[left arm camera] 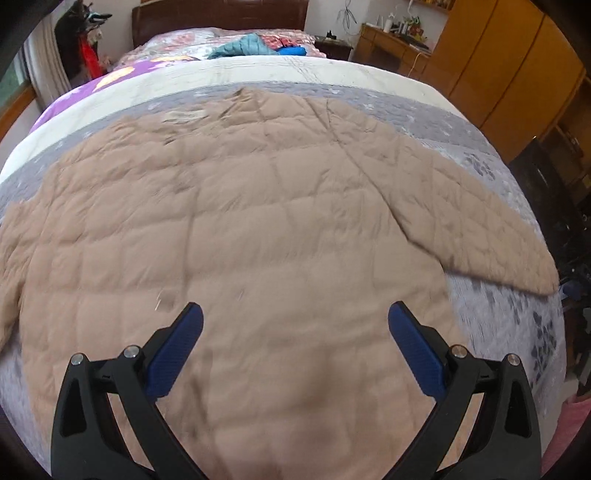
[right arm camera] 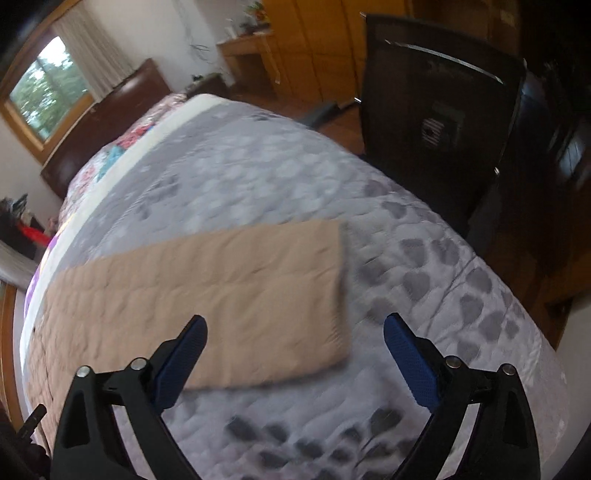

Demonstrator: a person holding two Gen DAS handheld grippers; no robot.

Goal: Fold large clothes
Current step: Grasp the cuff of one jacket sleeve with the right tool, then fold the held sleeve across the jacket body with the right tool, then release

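Tan quilted jacket (left arm camera: 236, 221) on a grey bedspread (right arm camera: 406, 229) with seemingly heart-shaped darker patches.

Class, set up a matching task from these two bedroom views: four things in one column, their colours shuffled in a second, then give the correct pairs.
Things:
1. jacket
2. bedspread
3. headboard
4. tong pads

Colours:
A. blue
B. dark brown
C. beige
D. grey with heart print

Pairs: 1-C, 2-D, 3-B, 4-A
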